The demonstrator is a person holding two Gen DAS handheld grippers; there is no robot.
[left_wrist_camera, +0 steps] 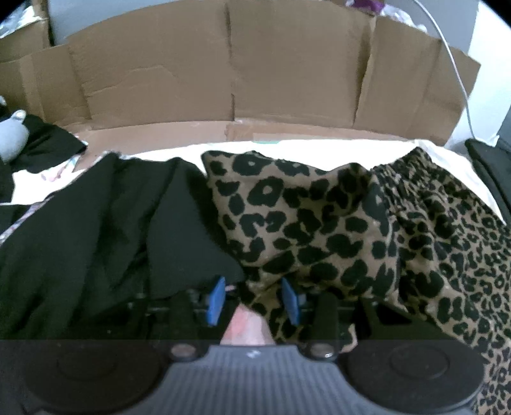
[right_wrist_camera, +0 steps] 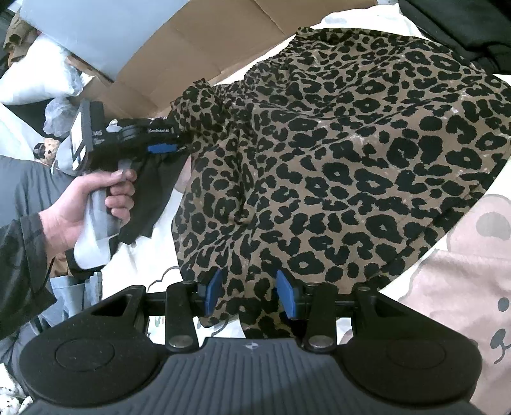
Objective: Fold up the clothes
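A leopard-print garment [left_wrist_camera: 319, 223] lies bunched on the bed, its gathered waistband toward the right in the left wrist view. My left gripper [left_wrist_camera: 254, 300] has a fold of its edge between the blue pads, with black cloth [left_wrist_camera: 95, 223] against the left pad and a pinkish patch just below. In the right wrist view the garment [right_wrist_camera: 351, 159] spreads wide, and a person's hand [right_wrist_camera: 80, 204] holds the left gripper [right_wrist_camera: 180, 140], which lifts the garment's far corner while black cloth [right_wrist_camera: 153, 198] hangs under it. My right gripper [right_wrist_camera: 249, 293] is closed on the near hem, which fills the gap between its pads.
Flattened cardboard [left_wrist_camera: 255, 64] stands along the far side of the bed. The white sheet has a pink bear print [right_wrist_camera: 463, 271]. A dark item [right_wrist_camera: 463, 25] lies at the back right, white pillows [right_wrist_camera: 38, 73] and bags at the left, and a grey plush [left_wrist_camera: 12, 134] beside more black cloth.
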